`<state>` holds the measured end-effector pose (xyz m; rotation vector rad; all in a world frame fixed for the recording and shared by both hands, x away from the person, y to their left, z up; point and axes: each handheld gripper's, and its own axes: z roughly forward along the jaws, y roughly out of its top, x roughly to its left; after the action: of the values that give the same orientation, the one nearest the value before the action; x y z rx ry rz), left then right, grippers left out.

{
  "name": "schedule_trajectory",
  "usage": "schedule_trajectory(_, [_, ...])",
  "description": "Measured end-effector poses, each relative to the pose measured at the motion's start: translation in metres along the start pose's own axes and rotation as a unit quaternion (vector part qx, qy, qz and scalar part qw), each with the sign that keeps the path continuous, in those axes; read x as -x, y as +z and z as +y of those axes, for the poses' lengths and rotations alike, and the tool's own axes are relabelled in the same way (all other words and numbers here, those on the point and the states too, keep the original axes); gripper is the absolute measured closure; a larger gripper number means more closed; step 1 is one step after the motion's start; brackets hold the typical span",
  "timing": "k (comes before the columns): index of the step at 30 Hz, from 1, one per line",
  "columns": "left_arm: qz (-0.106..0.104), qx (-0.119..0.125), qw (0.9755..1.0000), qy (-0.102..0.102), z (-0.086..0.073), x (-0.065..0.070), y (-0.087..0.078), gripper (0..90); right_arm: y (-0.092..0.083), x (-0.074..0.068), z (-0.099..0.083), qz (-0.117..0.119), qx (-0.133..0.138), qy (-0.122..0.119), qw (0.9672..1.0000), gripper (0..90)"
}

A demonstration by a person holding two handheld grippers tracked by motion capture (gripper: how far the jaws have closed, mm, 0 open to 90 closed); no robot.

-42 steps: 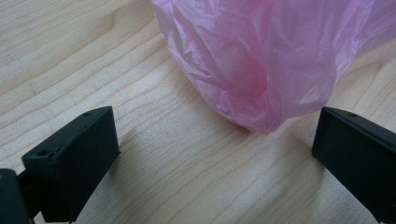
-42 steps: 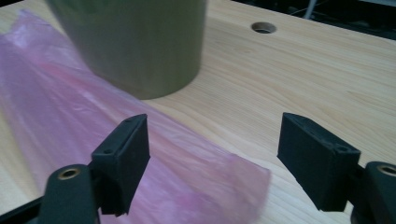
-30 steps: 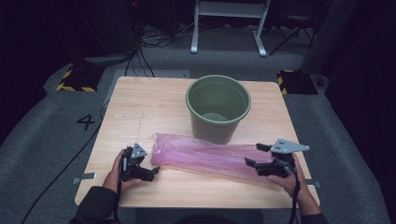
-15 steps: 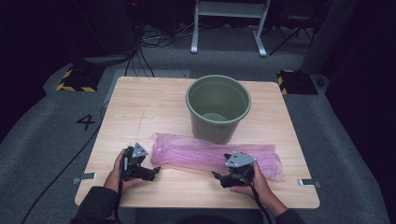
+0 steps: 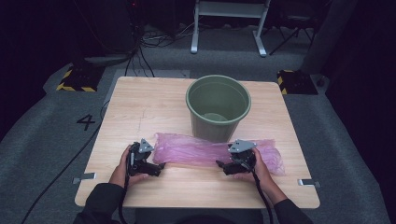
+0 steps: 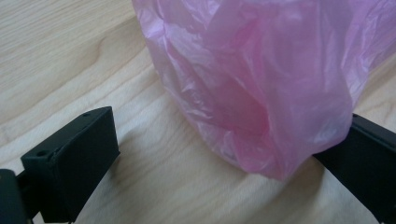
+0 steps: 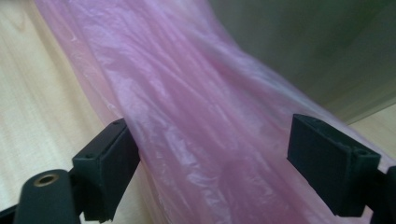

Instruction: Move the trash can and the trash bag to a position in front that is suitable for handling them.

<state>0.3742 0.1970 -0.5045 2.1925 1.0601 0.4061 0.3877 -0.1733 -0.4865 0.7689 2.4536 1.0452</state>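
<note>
The right gripper (image 5: 223,166) has shifted left along the pink bag (image 5: 210,150), its jaws just opened wide astride the film (nothing pinched yet). The bag lies flat near the green bucket (image 5: 218,108). The left gripper (image 5: 158,169) stands open at the bag's left end, so lifting awaits both closures.

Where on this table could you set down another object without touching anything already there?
Bare wood lies left of the green bucket, from the table's far edge down to the pink plastic bag. The near strip between the bag and the table's front edge is free. It is crowded where the bag lies against the bucket.
</note>
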Motion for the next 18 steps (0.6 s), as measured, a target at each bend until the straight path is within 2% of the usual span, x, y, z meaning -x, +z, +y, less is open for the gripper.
schedule_trajectory(1, [-0.002, 0.001, 1.0000, 0.004, 0.004, 0.001, 0.003, 0.1, 0.002, 0.006, 0.002, -0.003, -0.002, 0.008, 1.0000, 17.2])
schedule_trajectory(4, [-0.004, 0.001, 1.0000, 0.003, 0.007, 0.002, 0.007, 0.1, 0.004, 0.013, 0.003, -0.004, -0.003, 0.016, 0.9999, 17.4])
schedule_trajectory(8, [-0.010, -0.001, 0.9999, 0.009, 0.015, 0.005, 0.014, 0.1, 0.009, 0.022, 0.002, -0.009, -0.008, 0.020, 0.9997, 18.4])
schedule_trajectory(12, [-0.016, 0.000, 0.9997, 0.019, 0.022, 0.009, 0.020, 0.1, 0.011, 0.032, -0.002, -0.004, -0.017, 0.032, 0.9993, 19.0])
schedule_trajectory(13, [-0.019, 0.000, 0.9996, 0.023, 0.026, 0.011, 0.023, 0.1, 0.010, 0.038, -0.005, 0.003, -0.016, 0.043, 0.9989, 21.4])
schedule_trajectory(18, [-0.024, -0.002, 0.9993, 0.029, 0.032, 0.016, 0.029, 0.2, 0.006, 0.047, -0.011, 0.006, -0.015, 0.048, 0.9987, 22.4])
